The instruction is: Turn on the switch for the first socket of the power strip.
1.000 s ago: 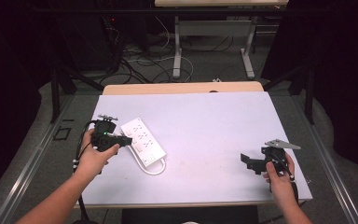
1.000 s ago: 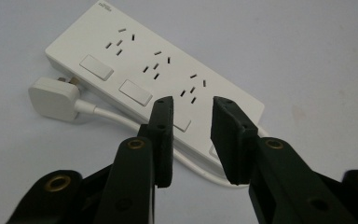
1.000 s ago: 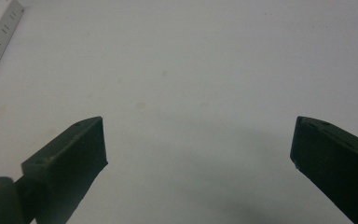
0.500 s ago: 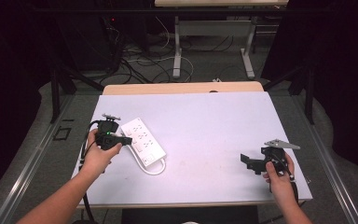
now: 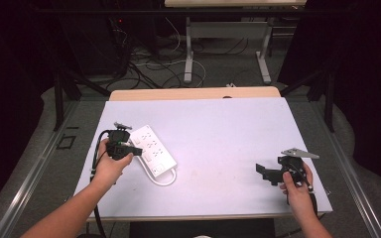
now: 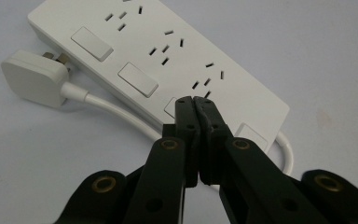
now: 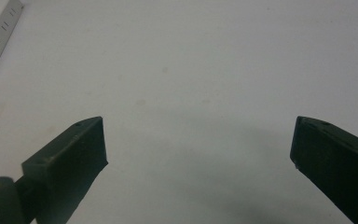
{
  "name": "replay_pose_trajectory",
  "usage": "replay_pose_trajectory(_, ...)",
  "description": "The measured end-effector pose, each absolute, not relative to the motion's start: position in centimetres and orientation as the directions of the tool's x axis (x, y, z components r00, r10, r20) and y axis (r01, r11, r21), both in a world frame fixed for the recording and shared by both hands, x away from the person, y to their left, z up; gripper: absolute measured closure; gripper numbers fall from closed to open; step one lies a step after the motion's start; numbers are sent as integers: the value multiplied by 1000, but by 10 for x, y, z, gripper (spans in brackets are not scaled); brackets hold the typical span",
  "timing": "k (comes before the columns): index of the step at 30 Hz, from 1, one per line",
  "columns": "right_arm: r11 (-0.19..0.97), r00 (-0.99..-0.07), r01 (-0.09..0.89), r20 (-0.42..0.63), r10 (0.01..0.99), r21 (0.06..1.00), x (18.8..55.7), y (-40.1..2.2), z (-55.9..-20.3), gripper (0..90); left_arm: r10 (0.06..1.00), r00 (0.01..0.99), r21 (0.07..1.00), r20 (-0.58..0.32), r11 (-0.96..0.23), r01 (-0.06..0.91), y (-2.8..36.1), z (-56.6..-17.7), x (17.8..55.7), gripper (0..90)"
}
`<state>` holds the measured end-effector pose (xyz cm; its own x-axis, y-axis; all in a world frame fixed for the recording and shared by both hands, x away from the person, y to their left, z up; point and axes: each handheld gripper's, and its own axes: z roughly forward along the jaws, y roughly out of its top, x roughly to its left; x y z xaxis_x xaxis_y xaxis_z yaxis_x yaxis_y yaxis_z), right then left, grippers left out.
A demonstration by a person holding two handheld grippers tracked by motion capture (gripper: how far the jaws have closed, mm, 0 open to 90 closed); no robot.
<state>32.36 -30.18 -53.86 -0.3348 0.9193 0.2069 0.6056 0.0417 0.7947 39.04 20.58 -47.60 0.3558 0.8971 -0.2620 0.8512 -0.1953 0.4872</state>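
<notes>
White power strip [image 6: 168, 60]: left tool [image 6: 196, 100] closed, empty; right tool [image 7: 198, 140] wide.

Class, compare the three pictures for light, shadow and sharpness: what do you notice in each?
High view: table evenly lit, surroundings dark. Left gripper view: power strip sharp, the plug throwing a soft shadow. Right gripper view: dimmer, greyish, with a broad soft shadow on the table between the jaws.

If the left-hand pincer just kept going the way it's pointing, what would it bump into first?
Most likely the white power strip. The left gripper, jaws shut with nothing between them, aims at one of the strip's rocker switches near the cord end. How close the tips are is hard to judge.
</notes>
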Motion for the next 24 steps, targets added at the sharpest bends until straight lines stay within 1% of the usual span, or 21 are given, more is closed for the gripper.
replay_pose_trajectory(16, 38, -335, 609, 213, 918, 792, 324, -301, -539, 33, 894, 368, 466, -255, -220, 857, 194, -490, 395, 896)
replay_pose_trajectory(17, 39, -336, 608, 212, 918, 793, 324, -301, -539, 33, 891, 372, 453, -260, -228, 862, 193, -490, 396, 895)
replay_pose_trajectory(24, 37, -336, 610, 216, 917, 791, 324, -302, -539, 34, 886, 394, 453, -246, -254, 855, 187, -495, 398, 894)
